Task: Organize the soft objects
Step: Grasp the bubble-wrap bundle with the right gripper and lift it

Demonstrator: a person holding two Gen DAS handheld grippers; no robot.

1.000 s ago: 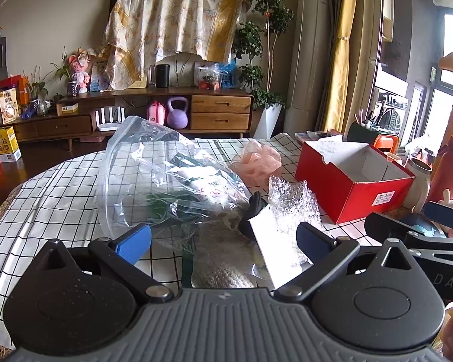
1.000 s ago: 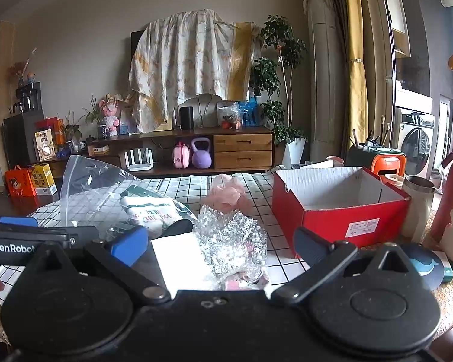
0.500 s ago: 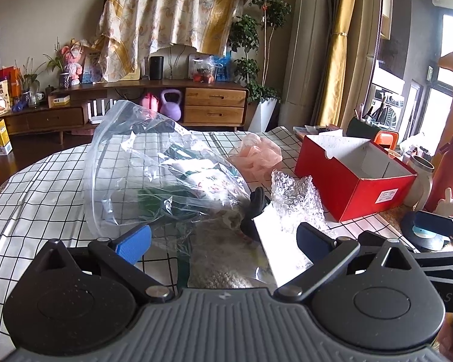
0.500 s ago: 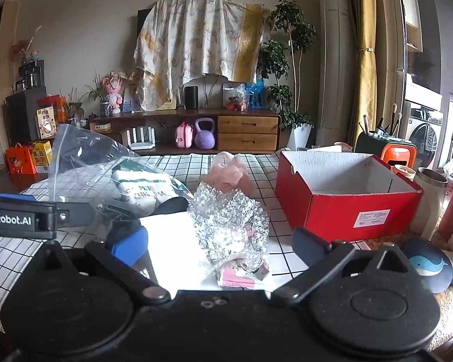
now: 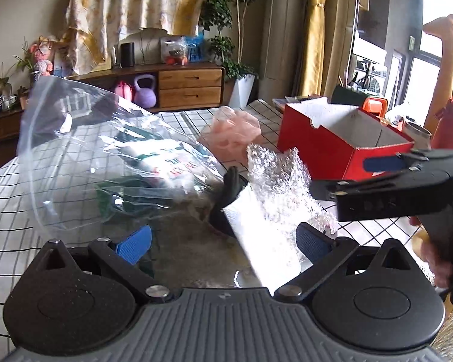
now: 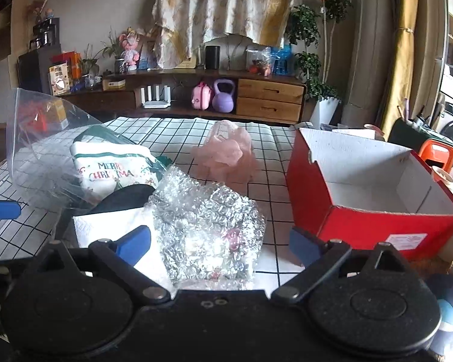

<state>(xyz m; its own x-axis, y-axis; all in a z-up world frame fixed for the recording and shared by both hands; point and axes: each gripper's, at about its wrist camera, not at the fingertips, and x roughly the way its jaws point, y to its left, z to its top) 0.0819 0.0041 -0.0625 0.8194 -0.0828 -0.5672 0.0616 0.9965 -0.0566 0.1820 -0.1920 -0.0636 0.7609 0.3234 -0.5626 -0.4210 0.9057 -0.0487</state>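
A crumpled sheet of bubble wrap [image 6: 208, 232] lies on the checked table between the open fingers of my right gripper [image 6: 220, 241]; it also shows in the left wrist view [image 5: 281, 187]. A white napkin [image 6: 111, 226] and a black soft item [image 6: 126, 196] lie to its left. A clear plastic bag [image 5: 84, 157] holds a "Merry Christmas" cloth [image 6: 111, 169]. A pink mesh puff [image 6: 229, 154] sits further back. My left gripper [image 5: 223, 241] is open and empty over the napkin [image 5: 256, 235]. The right gripper [image 5: 386, 181] crosses the left wrist view at right.
An open red cardboard box [image 6: 374, 187] with a white inside stands at the right on the table [image 6: 274, 193]. A steel cup [image 5: 416, 132] and a red bottle [image 5: 447, 126] stand beyond it. A wooden sideboard [image 6: 196, 96] lines the back wall.
Both grippers have moved forward and lower toward the pile. The right gripper has swung left, so the bubble wrap now sits between its fingers.
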